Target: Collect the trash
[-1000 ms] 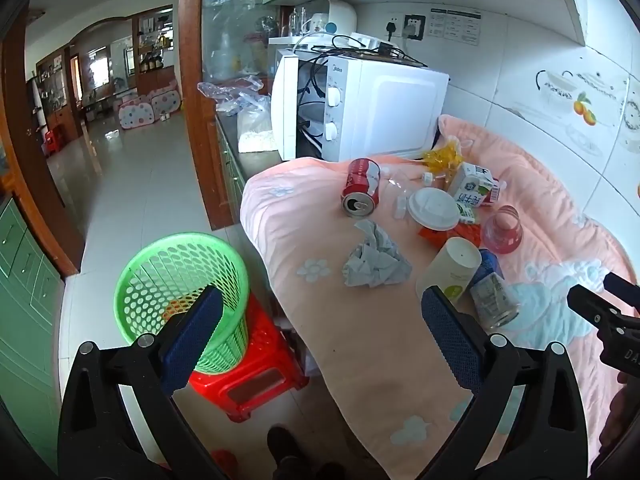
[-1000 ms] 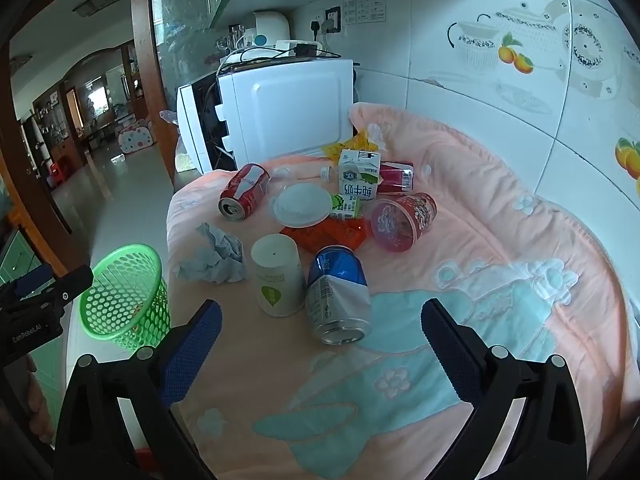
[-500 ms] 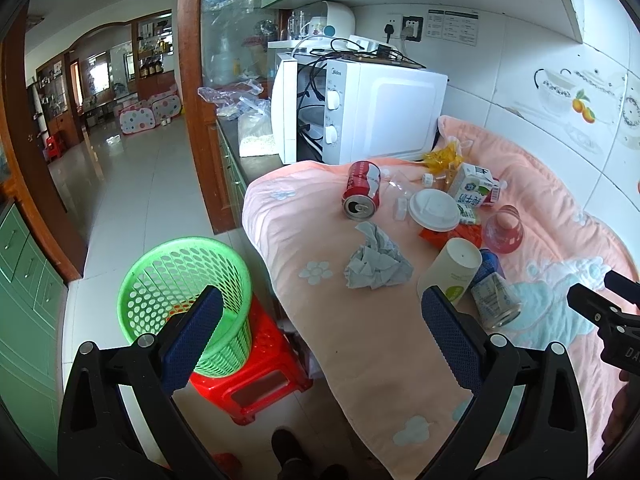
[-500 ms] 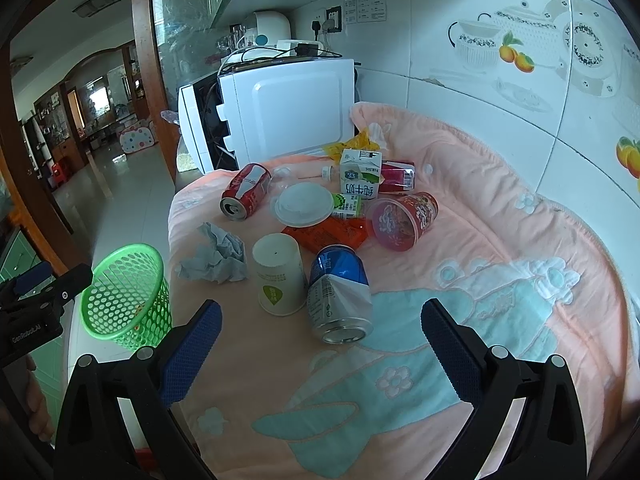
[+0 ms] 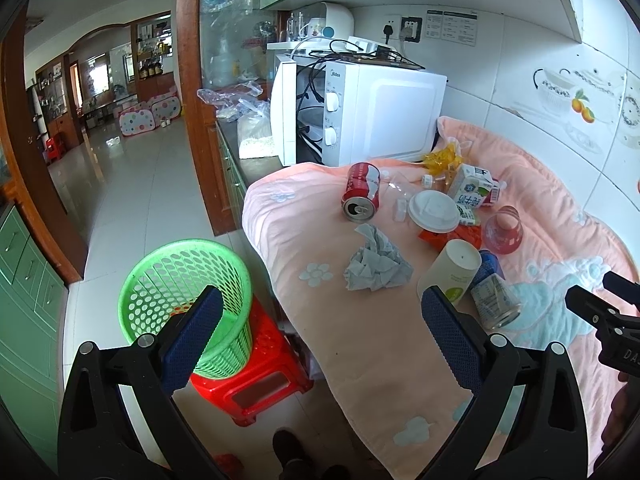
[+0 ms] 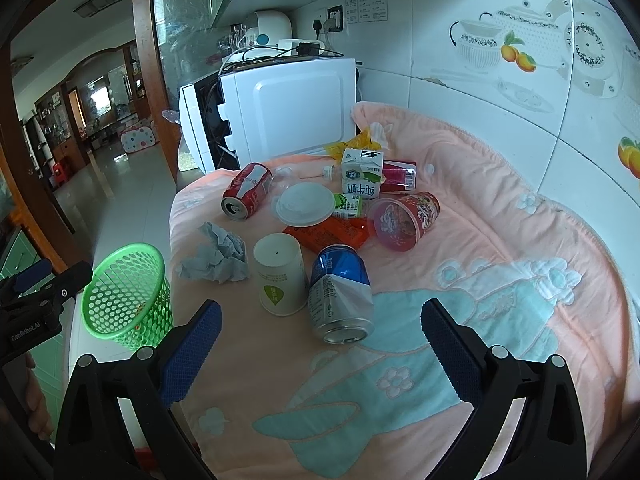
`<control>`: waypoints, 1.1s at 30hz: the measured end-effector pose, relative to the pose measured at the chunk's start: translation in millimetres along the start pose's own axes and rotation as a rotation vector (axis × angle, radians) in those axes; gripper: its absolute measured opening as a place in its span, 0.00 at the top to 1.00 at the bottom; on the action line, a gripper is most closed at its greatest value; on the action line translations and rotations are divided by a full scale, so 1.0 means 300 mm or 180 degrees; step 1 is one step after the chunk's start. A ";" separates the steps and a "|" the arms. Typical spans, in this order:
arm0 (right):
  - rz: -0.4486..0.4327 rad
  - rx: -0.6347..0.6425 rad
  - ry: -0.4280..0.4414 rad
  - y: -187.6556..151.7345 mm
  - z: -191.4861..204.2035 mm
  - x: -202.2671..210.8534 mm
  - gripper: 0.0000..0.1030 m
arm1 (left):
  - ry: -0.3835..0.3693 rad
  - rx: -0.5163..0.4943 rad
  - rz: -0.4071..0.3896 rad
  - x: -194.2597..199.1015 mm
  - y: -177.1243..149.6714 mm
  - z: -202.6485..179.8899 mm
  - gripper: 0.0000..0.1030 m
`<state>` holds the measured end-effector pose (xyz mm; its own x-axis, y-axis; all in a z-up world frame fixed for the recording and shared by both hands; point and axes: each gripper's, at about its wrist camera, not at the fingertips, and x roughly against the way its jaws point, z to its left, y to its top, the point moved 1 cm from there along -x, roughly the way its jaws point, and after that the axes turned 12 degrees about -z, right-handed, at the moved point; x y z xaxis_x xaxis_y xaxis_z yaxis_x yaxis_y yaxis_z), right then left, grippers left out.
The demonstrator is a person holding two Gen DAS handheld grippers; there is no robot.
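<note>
Both of my tools are spread wide with nothing between the pads. My left tool point(image 5: 322, 320) hangs off the edge of the desk point(image 5: 372, 360), which has a pink blanket over it. Just ahead and to its left sits the green basket point(image 5: 186, 304) on a red stool point(image 5: 260, 384). Past its right finger is the crumpled grey paper point(image 5: 376, 266), and further out a red can point(image 5: 360, 192) lying on its side.

My right tool point(image 6: 320, 328) sits over the blanket with the pile dead ahead. Closest is a dented blue can point(image 6: 340, 292) on its side, touching an upside-down white paper cup point(image 6: 278, 280) just to its left. Behind those: an orange wrapper point(image 6: 332, 234), a white lid point(image 6: 306, 204), a milk carton point(image 6: 362, 178) and a red plastic cup point(image 6: 404, 216) tipped over. A white microwave point(image 6: 288, 108) is at the far end.
</note>
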<state>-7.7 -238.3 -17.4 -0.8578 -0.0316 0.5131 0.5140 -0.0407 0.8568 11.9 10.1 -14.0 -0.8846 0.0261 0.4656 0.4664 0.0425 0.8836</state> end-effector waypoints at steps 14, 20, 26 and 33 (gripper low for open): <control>0.0004 0.0017 0.0006 -0.001 0.002 -0.001 0.06 | 0.0005 0.0015 -0.0004 -0.005 0.003 -0.002 0.05; 0.0015 0.0016 0.0002 -0.003 -0.004 -0.006 0.06 | 0.0017 0.0001 -0.0030 -0.004 0.001 0.001 0.05; 0.0025 0.0033 -0.0004 -0.001 -0.011 -0.010 0.06 | 0.0010 0.0024 -0.0032 -0.008 0.003 0.009 0.05; 0.0079 0.0070 -0.0013 -0.009 -0.027 -0.034 0.07 | -0.0007 0.0028 -0.0005 -0.020 0.003 0.013 0.06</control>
<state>-0.1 -246.0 -25.3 -0.8447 -0.0283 0.5345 0.5350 -0.0181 0.8446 17.7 13.9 -16.2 -0.8853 0.0282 0.4642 0.4651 0.0512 0.8838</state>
